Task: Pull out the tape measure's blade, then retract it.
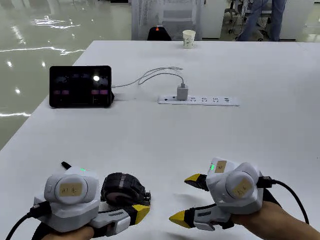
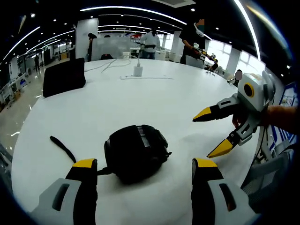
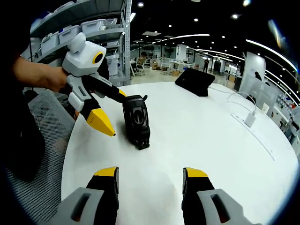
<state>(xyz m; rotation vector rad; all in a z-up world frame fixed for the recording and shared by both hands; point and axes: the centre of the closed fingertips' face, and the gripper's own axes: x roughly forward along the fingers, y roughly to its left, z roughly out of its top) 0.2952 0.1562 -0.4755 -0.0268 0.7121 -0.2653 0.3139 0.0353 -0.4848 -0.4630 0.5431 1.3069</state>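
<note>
Left gripper (image 1: 129,199), jaws spread, flanks the tape measure (image 1: 121,186); right gripper (image 1: 185,198) gapes nearby

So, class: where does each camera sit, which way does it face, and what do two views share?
Head view: on the headset, facing forward and down at the tape measure, left gripper, right gripper and a forearm.
Left gripper view: low over the table, facing along its open jaws, which flank the tape measure; the right gripper shows at the right.
Right gripper view: facing the tape measure and the left gripper, with the hand holding it.
Shared: all three show the tape measure.
</note>
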